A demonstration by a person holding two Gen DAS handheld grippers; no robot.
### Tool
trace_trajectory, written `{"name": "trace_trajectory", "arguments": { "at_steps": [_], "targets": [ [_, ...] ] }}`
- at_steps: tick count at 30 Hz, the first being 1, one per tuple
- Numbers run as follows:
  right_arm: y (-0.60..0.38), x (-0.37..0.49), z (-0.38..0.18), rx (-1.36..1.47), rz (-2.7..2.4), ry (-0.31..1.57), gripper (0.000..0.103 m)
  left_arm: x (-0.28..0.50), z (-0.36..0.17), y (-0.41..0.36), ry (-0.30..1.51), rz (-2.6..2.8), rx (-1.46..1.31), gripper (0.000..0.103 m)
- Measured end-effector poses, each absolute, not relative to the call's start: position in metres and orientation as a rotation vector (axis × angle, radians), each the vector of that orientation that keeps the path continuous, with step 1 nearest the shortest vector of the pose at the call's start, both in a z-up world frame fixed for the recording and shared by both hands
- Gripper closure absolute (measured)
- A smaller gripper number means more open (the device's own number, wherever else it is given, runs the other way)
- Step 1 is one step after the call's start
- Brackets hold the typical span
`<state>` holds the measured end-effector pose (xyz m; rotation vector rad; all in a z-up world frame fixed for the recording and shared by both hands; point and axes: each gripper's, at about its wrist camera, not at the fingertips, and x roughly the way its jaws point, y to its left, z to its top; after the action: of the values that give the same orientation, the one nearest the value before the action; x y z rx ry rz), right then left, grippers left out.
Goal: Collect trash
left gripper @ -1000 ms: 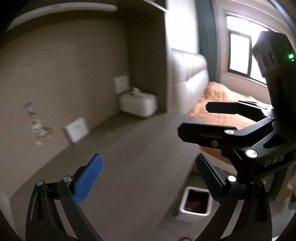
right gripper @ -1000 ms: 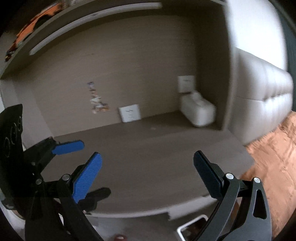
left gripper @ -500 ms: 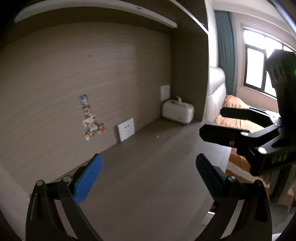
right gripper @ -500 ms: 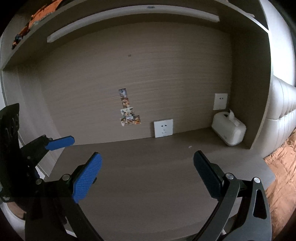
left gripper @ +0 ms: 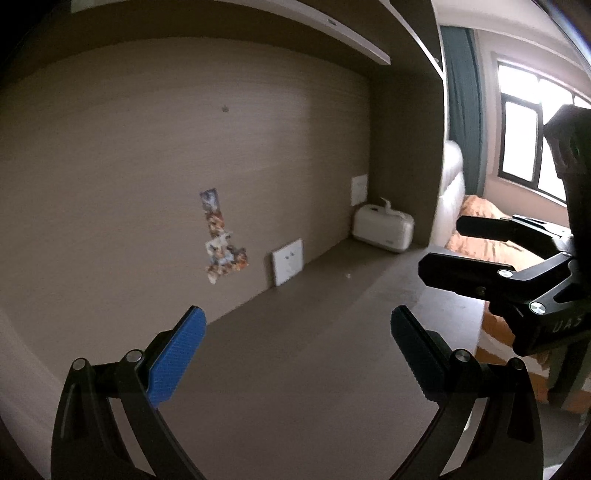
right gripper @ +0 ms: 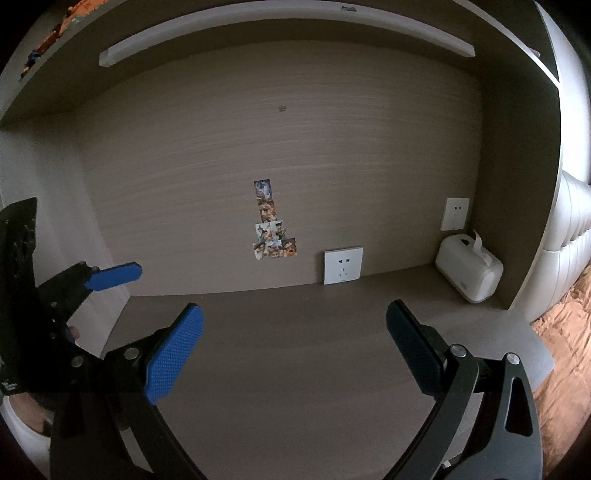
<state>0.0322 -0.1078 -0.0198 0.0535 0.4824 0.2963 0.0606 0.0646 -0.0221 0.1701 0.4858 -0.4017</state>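
Observation:
My left gripper [left gripper: 295, 354] is open and empty above the brown desk top [left gripper: 314, 350]. My right gripper [right gripper: 295, 350] is open and empty above the same desk [right gripper: 295, 332]. The right gripper also shows at the right of the left wrist view [left gripper: 491, 254], and the left gripper at the left of the right wrist view [right gripper: 110, 277]. A tiny pale speck [left gripper: 347, 275] lies on the desk toward the back. No other trash shows. No bin is in view now.
A white tissue box [right gripper: 469, 273] stands in the back right corner of the desk. A wall socket [right gripper: 342, 265] and stickers [right gripper: 271, 229] are on the back panel. A shelf [right gripper: 288, 29] runs overhead. A bed with an orange cover [left gripper: 491, 236] lies to the right.
Both grippers have lifted and tilted up from the desk's front edge toward the back wall. The white bin on the floor has dropped out of view. Both stay open.

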Motion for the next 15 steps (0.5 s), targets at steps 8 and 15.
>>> {"name": "trace_trajectory", "arguments": {
  "at_steps": [8, 15],
  "targets": [
    [-0.107, 0.039, -0.012, 0.043, 0.280, 0.469, 0.004, 0.072, -0.013, 0.074, 0.471, -0.384, 0.160, 0.005],
    [-0.109, 0.043, -0.010, 0.036, 0.269, 0.469, 0.004, 0.076, -0.012, 0.079, 0.479, -0.382, 0.152, 0.005]
  ]
}}
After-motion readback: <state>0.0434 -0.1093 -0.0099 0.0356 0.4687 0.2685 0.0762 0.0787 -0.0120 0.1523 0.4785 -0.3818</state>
